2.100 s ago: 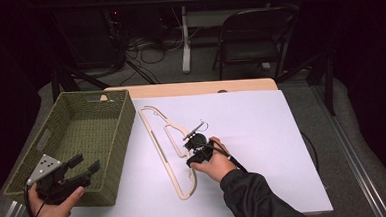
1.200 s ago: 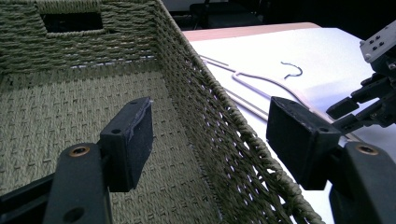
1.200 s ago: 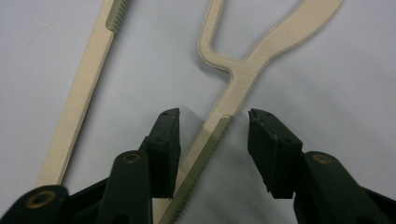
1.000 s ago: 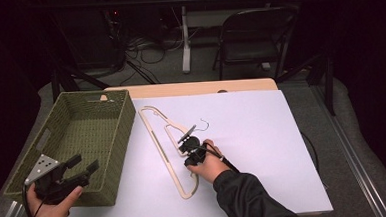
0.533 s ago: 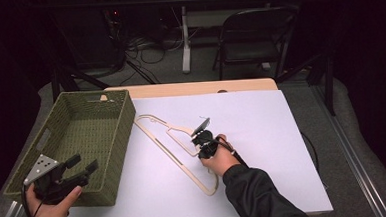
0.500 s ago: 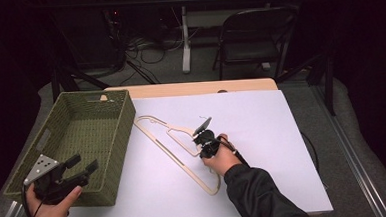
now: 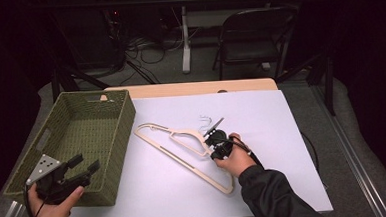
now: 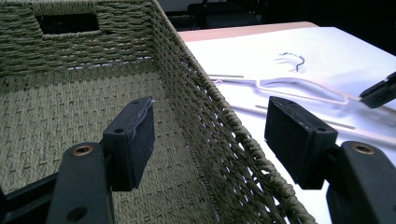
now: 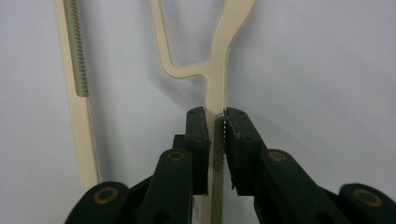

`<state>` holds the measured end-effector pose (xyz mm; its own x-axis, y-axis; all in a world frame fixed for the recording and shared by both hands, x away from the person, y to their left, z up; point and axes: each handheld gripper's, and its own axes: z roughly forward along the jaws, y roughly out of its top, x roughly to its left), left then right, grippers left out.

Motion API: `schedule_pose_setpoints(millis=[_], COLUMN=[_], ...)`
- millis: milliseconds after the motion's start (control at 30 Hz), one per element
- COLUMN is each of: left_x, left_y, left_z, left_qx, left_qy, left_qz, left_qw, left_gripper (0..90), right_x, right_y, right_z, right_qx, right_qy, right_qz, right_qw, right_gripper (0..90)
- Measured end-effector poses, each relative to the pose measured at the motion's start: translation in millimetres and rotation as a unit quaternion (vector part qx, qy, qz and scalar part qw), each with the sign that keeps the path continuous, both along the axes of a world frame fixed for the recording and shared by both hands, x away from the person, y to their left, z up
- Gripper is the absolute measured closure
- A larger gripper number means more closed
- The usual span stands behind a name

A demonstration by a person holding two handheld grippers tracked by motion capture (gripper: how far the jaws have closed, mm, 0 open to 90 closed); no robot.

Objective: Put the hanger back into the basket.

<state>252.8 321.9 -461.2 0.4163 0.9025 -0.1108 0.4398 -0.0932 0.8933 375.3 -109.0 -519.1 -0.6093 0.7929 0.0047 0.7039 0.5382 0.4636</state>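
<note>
A beige hanger [image 7: 184, 161] lies flat on the white sheet [image 7: 266, 114], its metal hook [image 7: 205, 120] pointing toward the far side. My right gripper [image 7: 213, 137] is shut on the hanger's neck just below the hook. In the right gripper view the jaws [image 9: 215, 116] clamp the beige strip [image 9: 215, 79]. A green woven basket [image 7: 127, 127] stands at the left. My left gripper [image 7: 86, 163] hovers open over the basket's near right corner, holding nothing. In the left gripper view its jaws [image 8: 215, 135] straddle the basket wall [image 8: 196, 93], with the hanger [image 8: 289, 84] beyond.
A strip of bare wooden tabletop [image 7: 190, 87] shows along the far edge of the sheet. A black chair [image 7: 255, 35] and floor cables [image 7: 147, 46] lie behind the table. The right half of the sheet has free room.
The right gripper, shut on the hanger, has moved right and swung the hanger from a steep line to a flatter diagonal. The left gripper has stayed put.
</note>
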Motion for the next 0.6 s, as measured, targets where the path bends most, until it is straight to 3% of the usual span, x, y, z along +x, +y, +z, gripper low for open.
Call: schedule_pose_setpoints(millis=[33, 67, 100, 133, 167, 200, 233, 300, 367, 400, 433, 467, 500, 533, 567, 600], left_x=[0.1, 0.1, -0.2, -0.2, -0.2, -0.3, -0.4, -0.8, -1.4, -1.4, -2.1, -2.1, -2.9, -2.9, -3.1, -3.2], left_y=[-1.0, -2.5, -5.3, -5.3, -7.4, -8.9, -11.7, -16.5, -23.4, -23.4, -28.7, -28.7, -34.7, -34.7, -38.7, -41.1], left_z=[-0.1, 0.1, 0.8, 0.8, 1.5, 1.8, 2.5, 3.8, 5.8, 5.8, 8.1, 8.1, 10.3, 10.3, 11.4, 12.1], left_qx=[0.002, 0.002, 0.005, 0.005, 0.006, 0.006, 0.007, 0.009, 0.012, 0.012, 0.016, 0.016, 0.017, 0.017, 0.018, 0.019], left_qy=[0.000, 0.000, -0.001, -0.001, -0.002, -0.002, -0.003, -0.003, -0.005, -0.005, -0.008, -0.008, -0.012, -0.012, -0.012, -0.010], left_qz=[-0.003, -0.004, -0.007, -0.007, -0.012, -0.014, -0.019, -0.027, -0.038, -0.038, -0.046, -0.046, -0.055, -0.055, -0.062, -0.067], left_qw=[1.0000, 1.0000, 1.0000, 1.0000, 0.9999, 0.9999, 0.9998, 0.9996, 0.9992, 0.9992, 0.9988, 0.9988, 0.9983, 0.9983, 0.9978, 0.9975], left_gripper=[33.2, 33.2, 33.3, 33.4, 33.4, 33.4, 33.6, 33.7, 33.7, 33.8, 33.8, 33.8, 33.8, 33.8, 33.8, 33.8], right_x=[-2.4, -6.5, -12.4, -12.4, -19.0, -19.0, -25.1, -27.2, -36.4, -36.4, -44.1, -44.1, -50.3, -50.3, -56.3, -56.3], right_y=[-3.4, -6.5, -12.4, -12.4, -18.1, -18.1, -23.9, -26.4, -35.9, -35.9, -42.5, -42.5, -48.4, -48.4, -53.8, -53.8], right_z=[11.3, 10.7, 18.7, 18.7, 18.5, 18.5, 19.7, 20.5, 19.9, 19.9, 20.8, 20.8, 21.7, 21.7, 23.0, 23.0], right_qx=[-0.053, -0.038, -0.064, -0.064, -0.056, -0.056, -0.064, -0.070, -0.077, -0.077, -0.098, -0.098, -0.103, -0.103, -0.112, -0.112], right_qy=[0.034, 0.014, 0.026, 0.026, 0.004, 0.004, -0.013, -0.018, -0.054, -0.054, -0.079, -0.079, -0.096, -0.096, -0.114, -0.114], right_qz=[0.016, 0.020, 0.040, 0.040, 0.049, 0.049, 0.066, 0.072, 0.092, 0.092, 0.113, 0.113, 0.126, 0.126, 0.142, 0.142], right_qw=[0.9979, 0.9990, 0.9968, 0.9968, 0.9972, 0.9972, 0.9956, 0.9947, 0.9913, 0.9913, 0.9856, 0.9856, 0.9820, 0.9820, 0.9770, 0.9770], right_gripper=[80.3, 80.3, 80.3, 80.3, 80.3, 80.3, 80.3, 80.3, 80.3, 80.3, 80.2, 80.2, 80.2, 80.2, 80.2, 80.2])
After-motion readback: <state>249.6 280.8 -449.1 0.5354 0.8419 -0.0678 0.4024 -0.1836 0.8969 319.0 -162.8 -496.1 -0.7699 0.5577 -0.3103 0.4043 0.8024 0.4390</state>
